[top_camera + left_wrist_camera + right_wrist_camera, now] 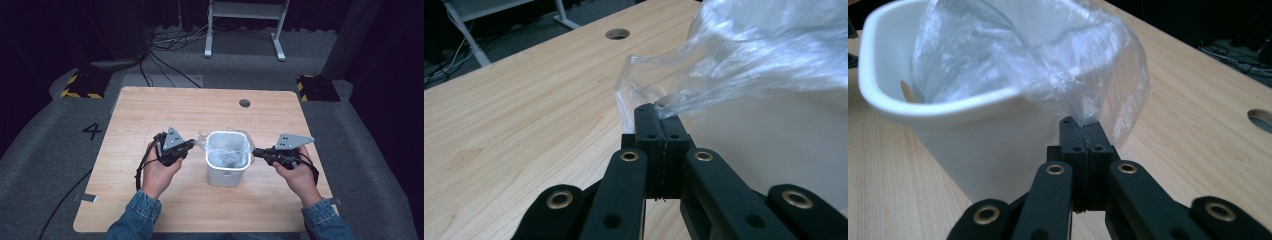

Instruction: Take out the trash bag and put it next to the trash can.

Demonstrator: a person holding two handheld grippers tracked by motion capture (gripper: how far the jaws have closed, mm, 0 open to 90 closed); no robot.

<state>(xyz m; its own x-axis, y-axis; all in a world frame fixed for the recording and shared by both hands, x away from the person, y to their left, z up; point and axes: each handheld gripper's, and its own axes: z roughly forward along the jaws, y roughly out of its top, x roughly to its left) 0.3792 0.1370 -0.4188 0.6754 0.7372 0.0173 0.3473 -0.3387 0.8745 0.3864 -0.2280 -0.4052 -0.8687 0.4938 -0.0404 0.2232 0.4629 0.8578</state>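
Note:
A small white plastic bin (227, 172) stands upright near the middle of the wooden table (150, 110), lined with a clear plastic bag (227, 150). My left gripper (191, 145) is at the bin's left side, shut on the clear plastic bag's edge (684, 95), which stretches out from the rim. My right gripper (256, 152) is at the bin's right side, shut on the bag's opposite edge (1088, 107) just below the white bin's rim (938, 107). Both pairs of jaws are pressed together with film pinched between them.
A round cable hole (244, 103) sits in the table's far side. Beyond the table are cables (170, 42), a white frame's legs (245, 30) and two yellow-black striped blocks (82, 85) on the grey floor.

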